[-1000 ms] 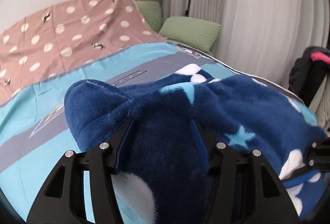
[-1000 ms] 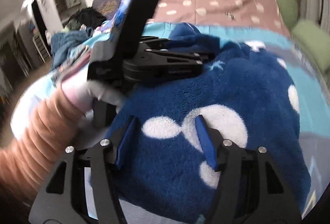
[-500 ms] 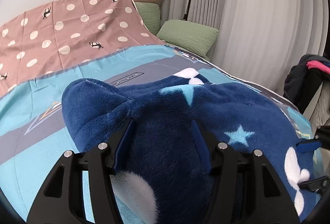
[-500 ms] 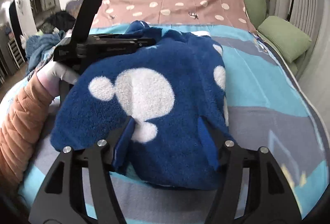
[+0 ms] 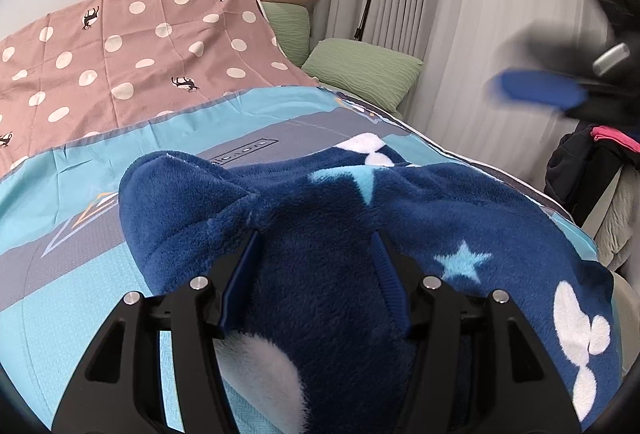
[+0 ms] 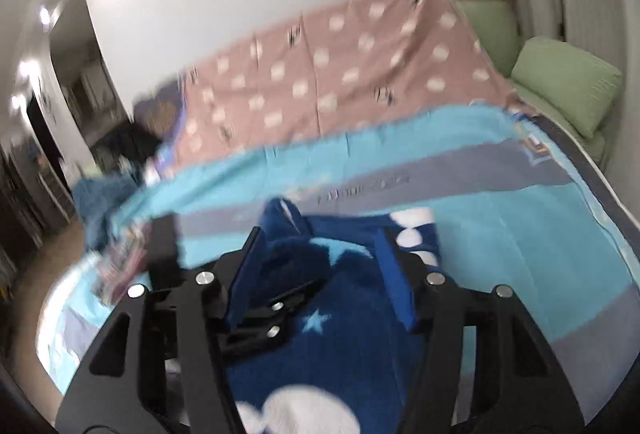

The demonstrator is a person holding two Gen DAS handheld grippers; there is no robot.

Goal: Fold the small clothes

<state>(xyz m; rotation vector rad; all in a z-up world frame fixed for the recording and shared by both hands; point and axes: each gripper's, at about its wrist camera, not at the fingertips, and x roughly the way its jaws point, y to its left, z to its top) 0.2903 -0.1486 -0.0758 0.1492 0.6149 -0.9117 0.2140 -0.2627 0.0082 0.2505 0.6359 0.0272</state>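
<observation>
Left fingers point(image 5: 316, 266) grasping fleece point(image 5: 460, 218); right fingers point(image 6: 320, 274) closing, empty, above it: fleece may unfold.

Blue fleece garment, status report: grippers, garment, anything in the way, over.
Left gripper low over blue fleece garment, jaws apart, grip unclear. Right gripper raised above it, jaws closing, nothing pinched. Garment lies on the striped bedspread. Nothing in the way.

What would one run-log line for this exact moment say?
item: blue fleece garment lying on bed cover | left tongs: astride fleece, grip unclear | right tongs: closing, raised above it, holding nothing
</observation>
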